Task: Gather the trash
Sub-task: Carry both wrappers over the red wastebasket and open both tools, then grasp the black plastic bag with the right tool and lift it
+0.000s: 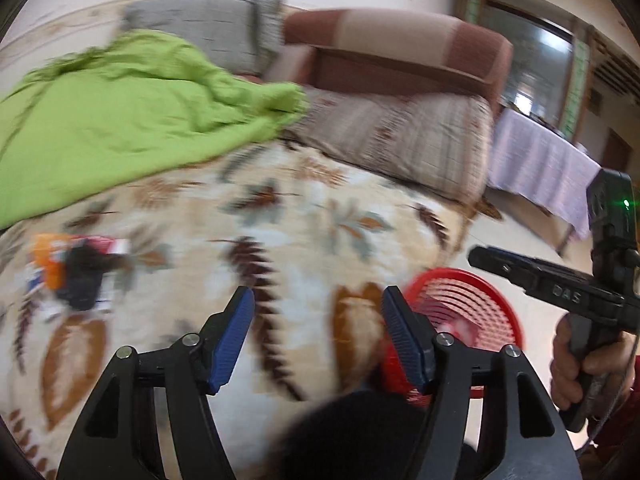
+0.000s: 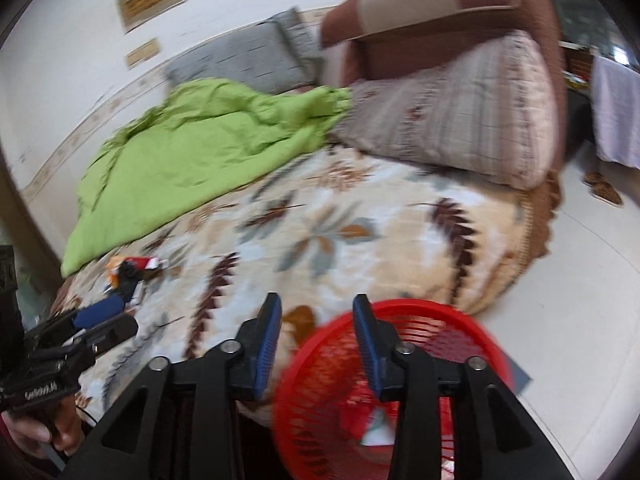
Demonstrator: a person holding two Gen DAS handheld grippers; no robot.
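**Ann:** Left wrist view had the wrapper pile (image 1: 74,268) lying on the bed's leaf-print blanket (image 1: 280,216), well apart from the red basket (image 1: 472,304) by the bed.

**Ben:** Left hand-held gripper (image 1: 318,334) stood apart and empty; so did the right hand-held gripper (image 2: 318,346), above the basket. Best approach looked low, straddling one wrapper.

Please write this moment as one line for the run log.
left gripper: open, empty | right gripper: open, empty | red basket: on floor beside bed, some trash inside | wrappers: on bedspread
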